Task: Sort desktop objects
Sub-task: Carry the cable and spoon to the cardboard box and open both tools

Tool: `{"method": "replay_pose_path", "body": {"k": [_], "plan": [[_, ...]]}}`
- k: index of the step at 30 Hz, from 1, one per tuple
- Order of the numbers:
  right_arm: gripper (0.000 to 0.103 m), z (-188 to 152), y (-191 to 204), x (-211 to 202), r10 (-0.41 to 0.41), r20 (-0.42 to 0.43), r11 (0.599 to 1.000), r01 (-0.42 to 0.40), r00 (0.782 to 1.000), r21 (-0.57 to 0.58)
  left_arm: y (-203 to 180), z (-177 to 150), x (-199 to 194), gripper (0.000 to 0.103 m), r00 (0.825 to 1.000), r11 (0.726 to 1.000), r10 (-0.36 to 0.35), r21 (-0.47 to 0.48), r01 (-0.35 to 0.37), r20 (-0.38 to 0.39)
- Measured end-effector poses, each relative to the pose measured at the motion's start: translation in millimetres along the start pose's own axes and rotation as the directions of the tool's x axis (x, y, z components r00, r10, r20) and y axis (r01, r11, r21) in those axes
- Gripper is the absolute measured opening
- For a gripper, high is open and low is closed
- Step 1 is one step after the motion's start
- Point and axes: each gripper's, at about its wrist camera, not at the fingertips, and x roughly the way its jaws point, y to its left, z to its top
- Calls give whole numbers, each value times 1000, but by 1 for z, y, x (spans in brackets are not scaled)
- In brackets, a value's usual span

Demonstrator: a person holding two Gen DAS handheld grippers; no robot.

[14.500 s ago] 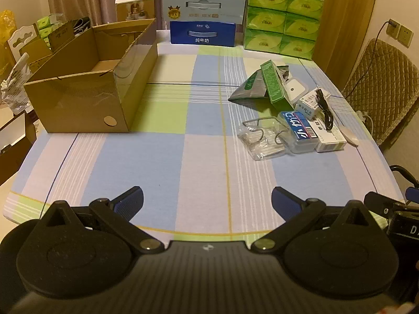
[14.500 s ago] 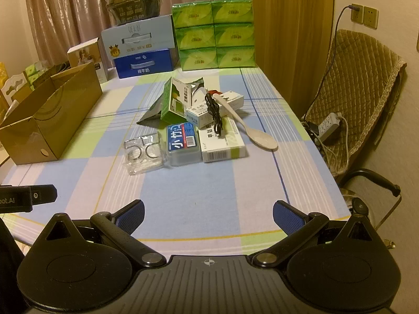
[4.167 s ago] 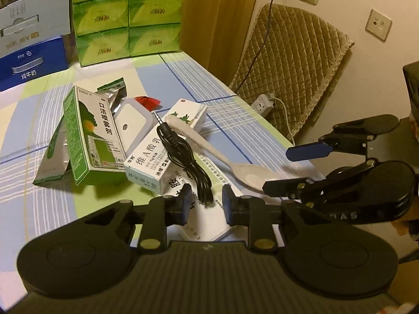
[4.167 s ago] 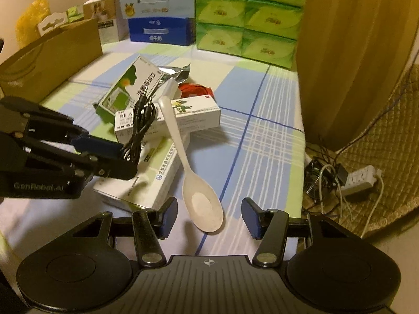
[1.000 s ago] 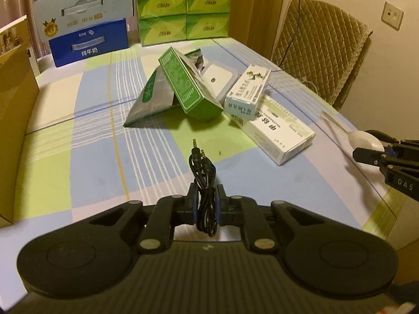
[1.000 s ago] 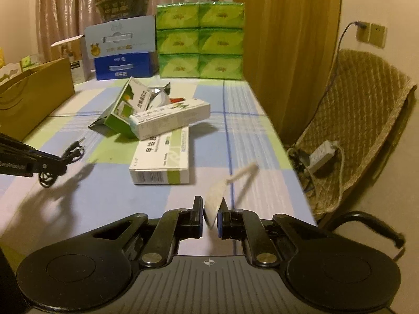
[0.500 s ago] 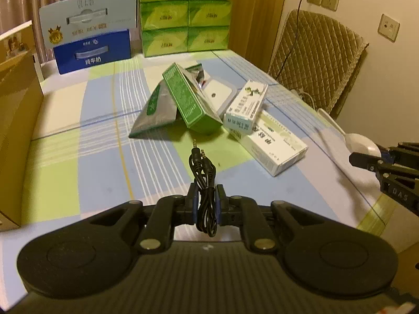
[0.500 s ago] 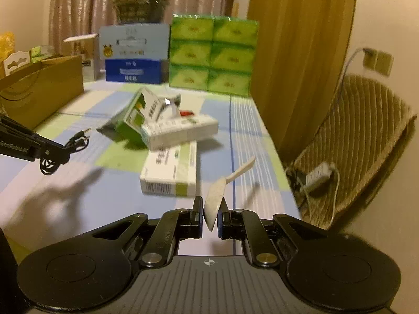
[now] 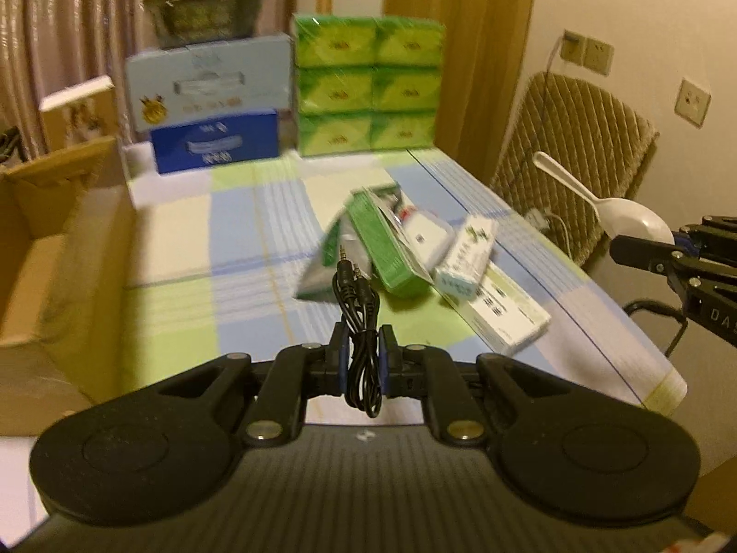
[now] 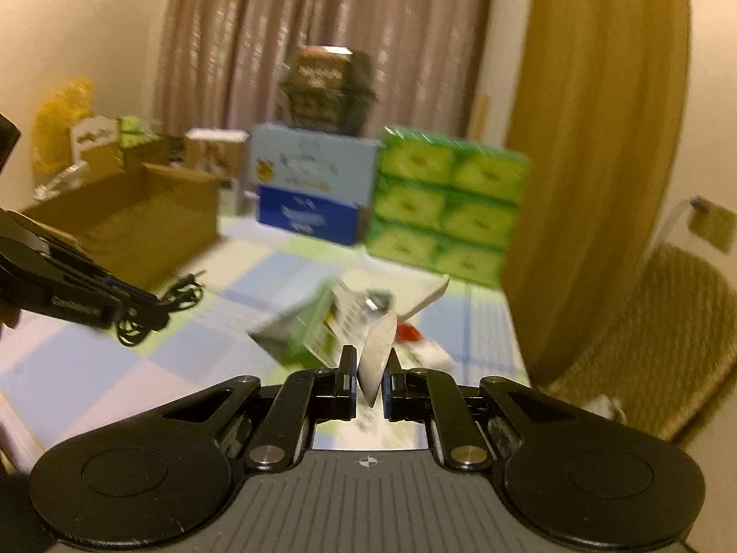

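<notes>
Left wrist: cable [image 9: 359, 318] in tool [image 9: 361, 359]

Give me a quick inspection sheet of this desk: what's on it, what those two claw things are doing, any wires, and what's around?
Surface: checkered tablecloth.
Job's things: black audio cable, white spoon, both lifted; cardboard box open at left.
Clutter: green carton, white medicine boxes, piled together.
Grippers: left gripper shut on the cable; right gripper shut on the spoon's bowl.
Cables: power strip cord by the chair.
Surroundings: green tissue packs, blue carton, quilted chair, curtains.
</notes>
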Motion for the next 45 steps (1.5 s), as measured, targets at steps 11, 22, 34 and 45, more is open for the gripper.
{"method": "replay_pose_path", "body": {"k": [11, 22, 34, 45], "plan": [[6, 91, 90, 18, 231, 105, 967, -217, 967, -133, 77, 23, -75, 9, 989, 991, 128, -42, -125, 77], [6, 142, 208, 85, 410, 67, 903, -395, 910, -168, 197, 18, -114, 9, 961, 958, 273, -99, -268, 50], [6, 148, 270, 178, 460, -24, 871, -456, 888, -180, 280, 15, -73, 10, 958, 950, 285, -131, -283, -1], [6, 133, 278, 207, 469, -63, 867, -472, 881, -159, 295, 6, -53, 31, 957, 947, 290, -142, -288, -9]]}}
